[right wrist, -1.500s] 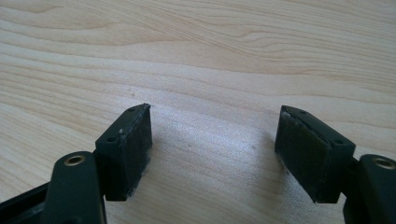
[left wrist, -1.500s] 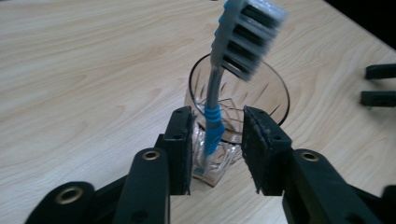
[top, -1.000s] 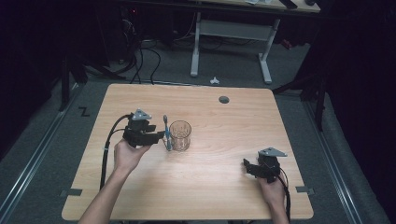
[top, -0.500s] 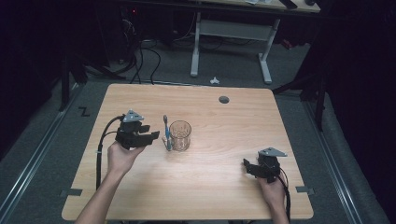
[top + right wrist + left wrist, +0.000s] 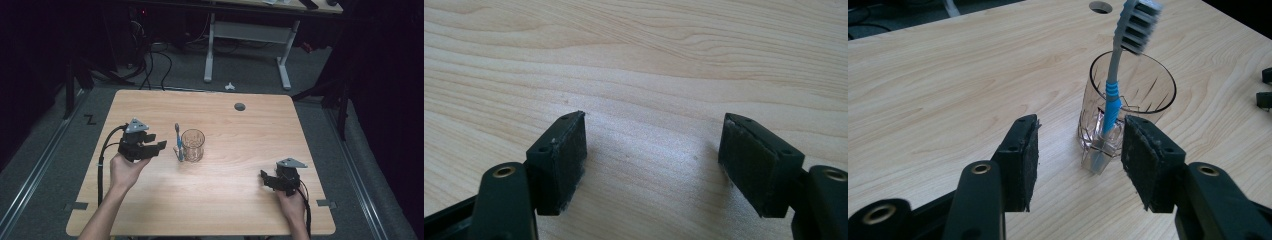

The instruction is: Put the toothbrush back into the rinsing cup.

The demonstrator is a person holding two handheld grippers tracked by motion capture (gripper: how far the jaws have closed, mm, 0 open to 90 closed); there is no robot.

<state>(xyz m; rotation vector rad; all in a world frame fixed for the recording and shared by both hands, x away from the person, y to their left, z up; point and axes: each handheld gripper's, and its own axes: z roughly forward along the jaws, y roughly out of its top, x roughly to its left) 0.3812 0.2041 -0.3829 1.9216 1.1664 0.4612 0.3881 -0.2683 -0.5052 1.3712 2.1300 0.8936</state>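
While left tongs (image 5: 159,146) gape, toothbrush (image 5: 177,141) leans outside glass (image 5: 193,145).

The left hand-held gripper (image 5: 161,146) hovers level, its jaws just opening with nothing pressed between them — the right hand-held gripper (image 5: 265,179) rests low, jaws apart.

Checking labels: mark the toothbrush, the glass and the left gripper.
toothbrush (image 5: 1112,97), left gripper view, on the blue grip of its handle.
glass (image 5: 193,145), high view, on its clear side wall.
left gripper (image 5: 1079,160), left gripper view, midway between its fingertips, jaws apart.
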